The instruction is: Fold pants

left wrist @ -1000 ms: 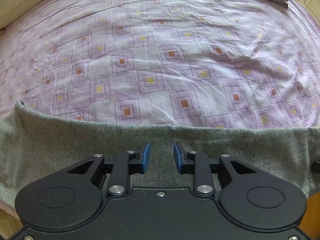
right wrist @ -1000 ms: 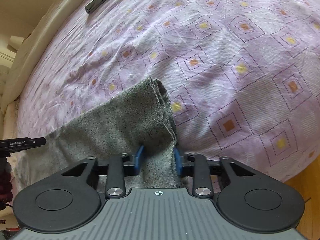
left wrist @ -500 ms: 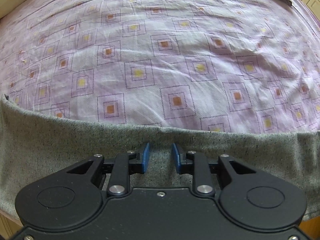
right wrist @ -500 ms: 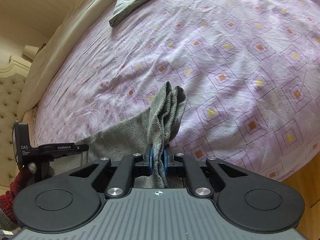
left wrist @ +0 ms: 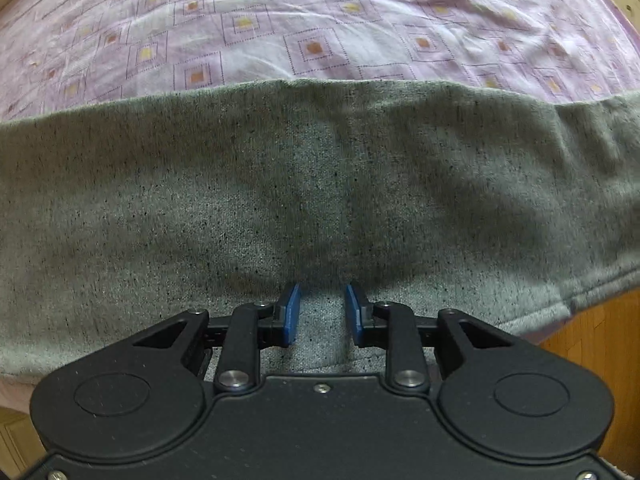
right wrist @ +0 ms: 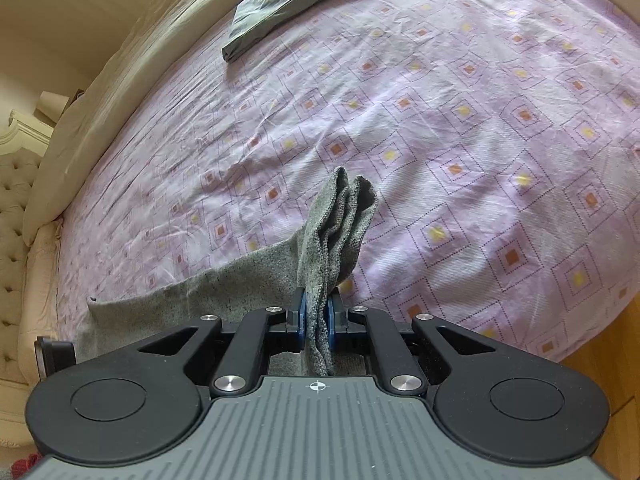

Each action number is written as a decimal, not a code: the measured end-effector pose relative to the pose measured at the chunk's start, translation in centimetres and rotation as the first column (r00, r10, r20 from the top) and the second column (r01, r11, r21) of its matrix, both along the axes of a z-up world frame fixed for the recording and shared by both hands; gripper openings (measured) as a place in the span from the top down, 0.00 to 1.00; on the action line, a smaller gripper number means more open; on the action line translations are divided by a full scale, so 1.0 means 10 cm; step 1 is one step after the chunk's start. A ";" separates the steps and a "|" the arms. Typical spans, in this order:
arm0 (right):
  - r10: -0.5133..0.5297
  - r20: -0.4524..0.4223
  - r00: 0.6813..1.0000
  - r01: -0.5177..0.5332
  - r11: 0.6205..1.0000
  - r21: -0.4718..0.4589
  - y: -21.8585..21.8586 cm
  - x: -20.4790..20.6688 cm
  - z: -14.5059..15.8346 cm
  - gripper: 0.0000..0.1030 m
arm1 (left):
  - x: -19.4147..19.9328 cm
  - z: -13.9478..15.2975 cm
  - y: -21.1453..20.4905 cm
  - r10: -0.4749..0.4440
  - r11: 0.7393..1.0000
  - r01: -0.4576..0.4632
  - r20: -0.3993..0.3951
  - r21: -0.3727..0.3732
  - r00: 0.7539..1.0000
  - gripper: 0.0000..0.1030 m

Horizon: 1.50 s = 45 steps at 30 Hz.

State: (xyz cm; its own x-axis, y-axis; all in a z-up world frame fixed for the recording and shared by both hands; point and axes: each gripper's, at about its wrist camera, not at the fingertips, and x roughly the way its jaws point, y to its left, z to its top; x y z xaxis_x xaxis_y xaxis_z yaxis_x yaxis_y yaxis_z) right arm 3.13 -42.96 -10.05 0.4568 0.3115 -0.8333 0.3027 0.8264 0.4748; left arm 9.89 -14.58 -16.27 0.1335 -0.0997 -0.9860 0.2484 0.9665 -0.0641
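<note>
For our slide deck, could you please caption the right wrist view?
Right gripper shut on bunched end of grey pants above the purple patterned bedsheet.

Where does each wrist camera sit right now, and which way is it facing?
Left wrist: behind the open left gripper, low over the flat grey pants, facing across the bed.
Right wrist: behind the right gripper, shut on a bunched pants end, facing the folded garment.
Shared: pants and bed.

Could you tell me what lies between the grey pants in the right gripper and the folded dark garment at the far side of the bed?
Only bare purple patterned bedsheet lies between the grey pants and the folded dark garment, as the right wrist view shows.
</note>
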 end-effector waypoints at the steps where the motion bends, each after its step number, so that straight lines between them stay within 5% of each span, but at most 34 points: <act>1: -0.002 -0.002 1.000 0.002 1.000 -0.012 0.03 0.00 0.02 0.90 | -0.01 0.01 0.03 -0.012 1.000 0.012 -0.001 -0.009 1.000 0.65; 7: 0.010 0.023 1.000 -0.008 0.996 -0.092 0.39 0.04 0.28 0.90 | 0.03 0.21 0.58 0.051 0.998 -0.048 0.058 -0.051 0.997 0.65; 12: 0.118 0.101 0.988 -0.101 0.982 -0.160 1.13 0.09 0.69 0.90 | 0.18 0.34 1.22 0.112 0.992 -0.107 0.082 -0.064 0.990 0.65; 18: 0.199 0.183 0.963 -0.176 0.975 -0.135 2.20 0.20 0.94 0.90 | 0.25 0.37 1.97 0.137 0.990 -0.133 0.095 -0.045 0.986 0.68; 22: 0.160 0.191 0.969 -0.140 0.984 -0.113 2.40 0.29 0.98 0.90 | 0.34 0.34 2.12 0.118 0.992 -0.114 0.092 -0.047 0.989 0.70; 29: 0.110 0.157 0.982 -0.078 0.978 -0.195 1.95 0.20 1.09 0.90 | 0.30 0.39 1.69 0.061 0.994 -0.052 0.106 -0.093 0.992 0.70; 39: 0.044 0.063 0.997 -0.029 0.973 -0.229 0.67 0.07 0.84 0.90 | -0.01 0.23 0.23 0.001 0.986 0.016 0.102 -0.164 0.995 0.69; 45: 0.091 0.037 0.995 -0.081 0.975 -0.207 0.50 0.08 0.66 0.90 | -0.39 -0.02 -0.36 -0.114 0.988 0.121 0.069 -0.095 0.991 0.69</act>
State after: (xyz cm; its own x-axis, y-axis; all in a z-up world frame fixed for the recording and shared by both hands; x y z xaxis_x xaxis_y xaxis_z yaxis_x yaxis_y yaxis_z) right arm 3.97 -37.93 -3.43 0.4752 0.1759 -0.8621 0.2081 0.9296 0.3043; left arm 5.97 -18.22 -16.51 0.1765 -0.2144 -0.9607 0.3665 0.9201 -0.1380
